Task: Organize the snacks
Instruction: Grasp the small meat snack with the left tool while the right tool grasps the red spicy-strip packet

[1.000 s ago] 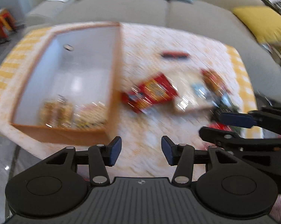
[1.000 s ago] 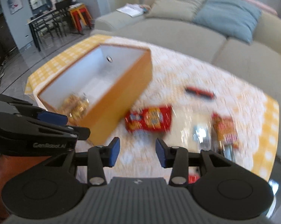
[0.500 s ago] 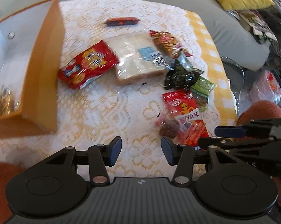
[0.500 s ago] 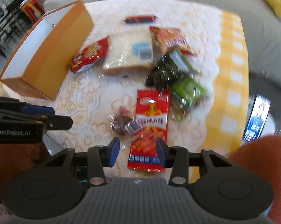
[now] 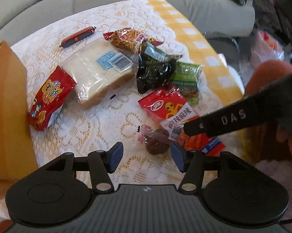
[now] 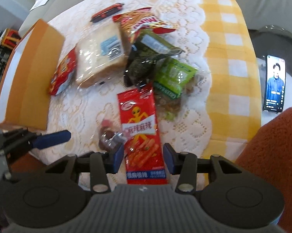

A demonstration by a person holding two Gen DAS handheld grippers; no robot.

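The long red foil snack packet printed with an orange alien (image 6: 141,128) lay flat on the lace-covered counter (image 6: 81,114), its long axis running from the right claw (image 6: 143,156) toward the dark seaweed pack (image 6: 141,68). That claw gaped wide astride the packet's near end. The left claw (image 5: 146,155), also wide, held nothing. The orange cardboard box (image 6: 31,81) stood left of the packet; its contents were hidden.

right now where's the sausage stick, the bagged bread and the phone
sausage stick (image 5: 79,36): left wrist view, middle of its red casing
bagged bread (image 5: 99,72): left wrist view, bare slice below the barcode label
phone (image 6: 275,83): right wrist view, centre of its lit screen
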